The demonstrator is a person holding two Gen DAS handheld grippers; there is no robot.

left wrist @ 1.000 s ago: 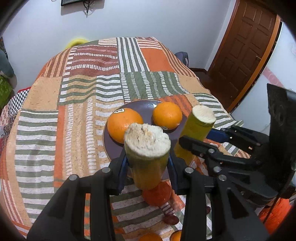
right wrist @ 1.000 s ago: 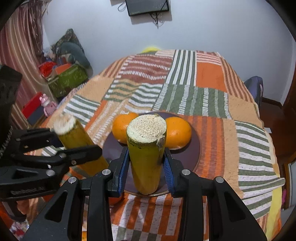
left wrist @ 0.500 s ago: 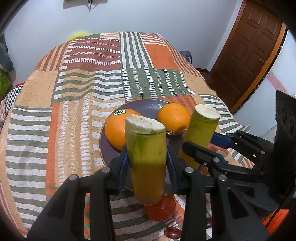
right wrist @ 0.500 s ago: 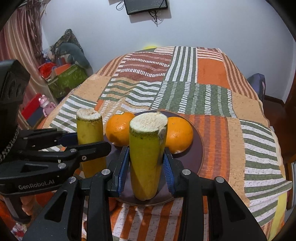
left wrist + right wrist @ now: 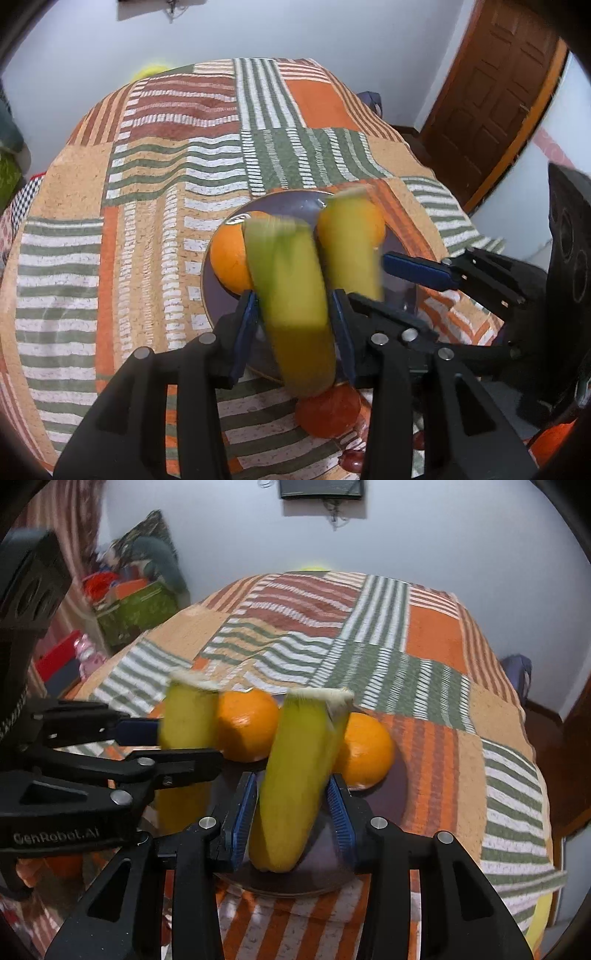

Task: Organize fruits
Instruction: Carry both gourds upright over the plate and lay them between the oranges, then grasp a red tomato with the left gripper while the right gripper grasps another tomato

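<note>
both tools are working over the dark plate (image 5: pixel 391 805) on the quilt-covered worktop (image 5: pixel 147 206), where two oranges sit toward the plate's 12 o'clock edge. in the right wrist view the right tool (image 5: pixel 293 812) has its blue pads spread a little wider than the yellow-green banana piece (image 5: pixel 295 775) between them; the piece leans toward 1 o'clock, cut end up, with its base low over or on the plate, so it looks just let go, though blur makes contact with the pads hard to judge. the left tool (image 5: pixel 293 325) shows the same picture in its own view: its banana piece (image 5: pixel 295 306) stands between parted pads, smeared by motion, tilting toward 11 o'clock in front of the left orange (image 5: pixel 231 262). the other orange (image 5: pixel 364 753) lies at about 1 o'clock from the right piece. a red fruit (image 5: pixel 328 413) sits on the cloth at the plate's 6 o'clock rim. to do this step well, i would let each piece settle against an orange before drawing back, pull each tool straight toward 6 o'clock with pads wide, and avoid clipping the neighbouring tool, which is just beside.
</note>
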